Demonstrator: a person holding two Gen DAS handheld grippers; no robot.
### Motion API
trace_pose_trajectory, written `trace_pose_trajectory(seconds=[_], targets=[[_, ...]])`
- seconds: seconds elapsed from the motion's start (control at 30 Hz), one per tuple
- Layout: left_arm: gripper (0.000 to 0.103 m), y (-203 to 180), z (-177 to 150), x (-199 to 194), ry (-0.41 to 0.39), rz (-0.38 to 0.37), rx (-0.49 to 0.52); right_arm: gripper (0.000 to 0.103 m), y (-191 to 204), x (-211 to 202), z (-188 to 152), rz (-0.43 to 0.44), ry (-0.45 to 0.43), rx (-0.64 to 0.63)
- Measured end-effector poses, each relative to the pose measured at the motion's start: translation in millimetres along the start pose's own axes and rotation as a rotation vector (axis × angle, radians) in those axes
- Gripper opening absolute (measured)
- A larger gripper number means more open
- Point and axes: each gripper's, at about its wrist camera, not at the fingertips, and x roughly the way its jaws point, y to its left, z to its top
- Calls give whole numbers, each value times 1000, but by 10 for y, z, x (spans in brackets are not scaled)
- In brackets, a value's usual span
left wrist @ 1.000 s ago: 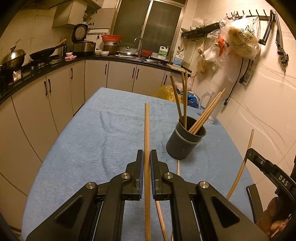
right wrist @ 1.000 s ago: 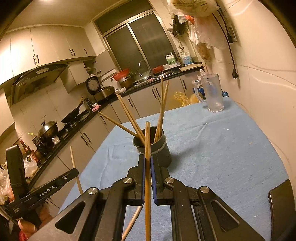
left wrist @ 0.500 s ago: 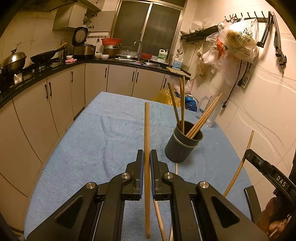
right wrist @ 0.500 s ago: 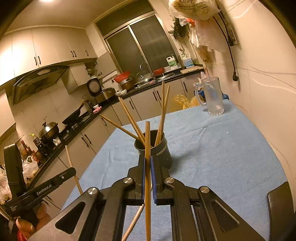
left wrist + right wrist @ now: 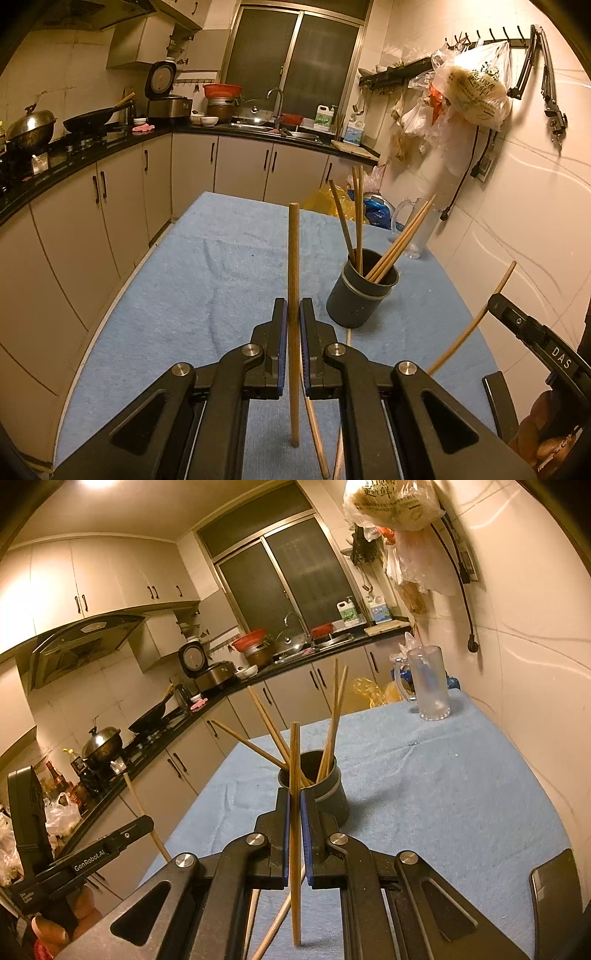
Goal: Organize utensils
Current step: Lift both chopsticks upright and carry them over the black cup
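Observation:
My left gripper (image 5: 293,310) is shut on a wooden chopstick (image 5: 293,251) that stands nearly upright between its blue pads. A dark grey cup (image 5: 360,295) holding several chopsticks stands just ahead and to its right on the blue cloth. My right gripper (image 5: 295,797) is shut on another upright chopstick (image 5: 294,757), directly in front of the cup (image 5: 328,794). Each gripper shows at the edge of the other's view: the right gripper (image 5: 535,343) and the left gripper (image 5: 125,838). Loose chopsticks (image 5: 316,435) lie on the cloth under both grippers.
The blue cloth (image 5: 221,277) covers a table with a tiled wall close along its right side. A clear glass jug (image 5: 428,686) stands at the far right corner. Kitchen cabinets and a black counter (image 5: 110,147) run along the left and back.
Both grippers keep their grip and hardly move. The lower ends of both held chopsticks now show a little higher in the views.

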Motion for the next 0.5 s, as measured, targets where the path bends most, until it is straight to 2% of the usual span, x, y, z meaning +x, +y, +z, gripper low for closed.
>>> trace_pose_trajectory(seconds=[0.5], targets=[[6, -46, -8, -499, -73, -18, 6, 6, 202, -447, 20, 14, -61, -30]])
